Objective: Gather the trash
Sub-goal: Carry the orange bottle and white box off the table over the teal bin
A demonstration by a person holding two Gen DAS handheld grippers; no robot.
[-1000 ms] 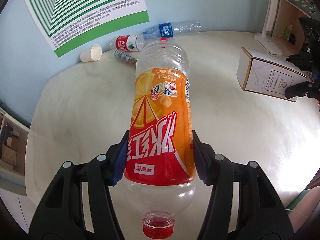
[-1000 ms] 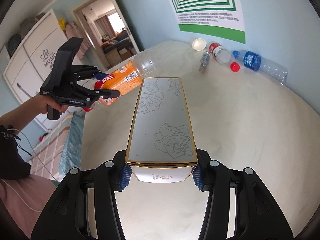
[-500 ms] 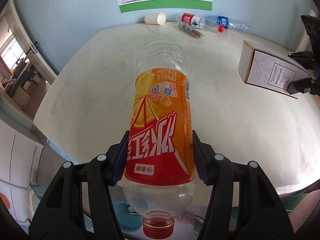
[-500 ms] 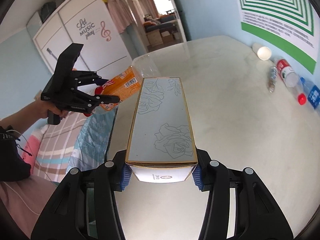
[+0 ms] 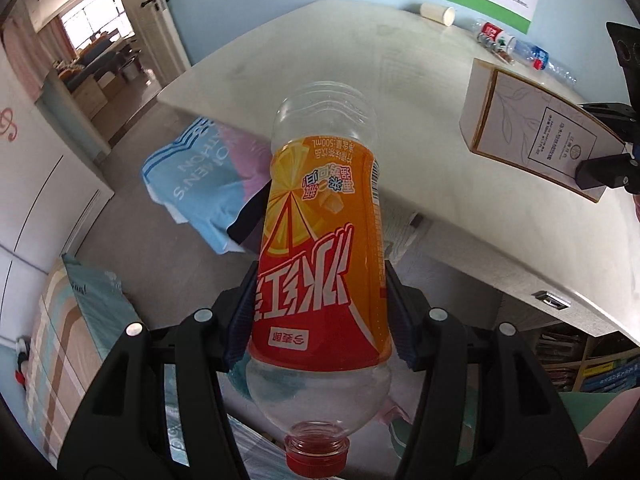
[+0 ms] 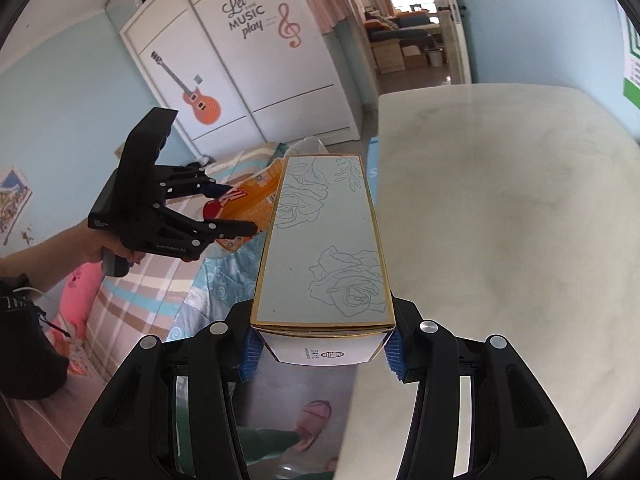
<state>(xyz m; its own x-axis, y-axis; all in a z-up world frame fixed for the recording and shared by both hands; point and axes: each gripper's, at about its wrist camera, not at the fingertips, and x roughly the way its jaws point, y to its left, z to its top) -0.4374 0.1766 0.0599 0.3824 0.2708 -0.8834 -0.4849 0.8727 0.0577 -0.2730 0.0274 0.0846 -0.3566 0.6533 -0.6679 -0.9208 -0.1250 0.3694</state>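
The table (image 5: 420, 92) is the biggest thing here, pale and wide, and both hands are at its edge, over the floor side. Beside the table lies a light blue bag (image 5: 200, 176) with printed letters; I judge it is perhaps the place for the trash, but this I cannot say for sure. The right gripper (image 6: 320, 350) is closed on the flat box with rose drawings (image 6: 324, 240), which lies lengthwise between its blue pads. The left gripper (image 5: 318, 316) is clamped on the orange drink bottle (image 5: 324, 252), empty, its red cap toward the camera. The step in hand seems to be the carrying of two collected things to the drop place. Next, each must come above the opening before the jaws release. A paper cup (image 5: 436, 14) and small bottles (image 5: 508, 42) remain on the table's far side.
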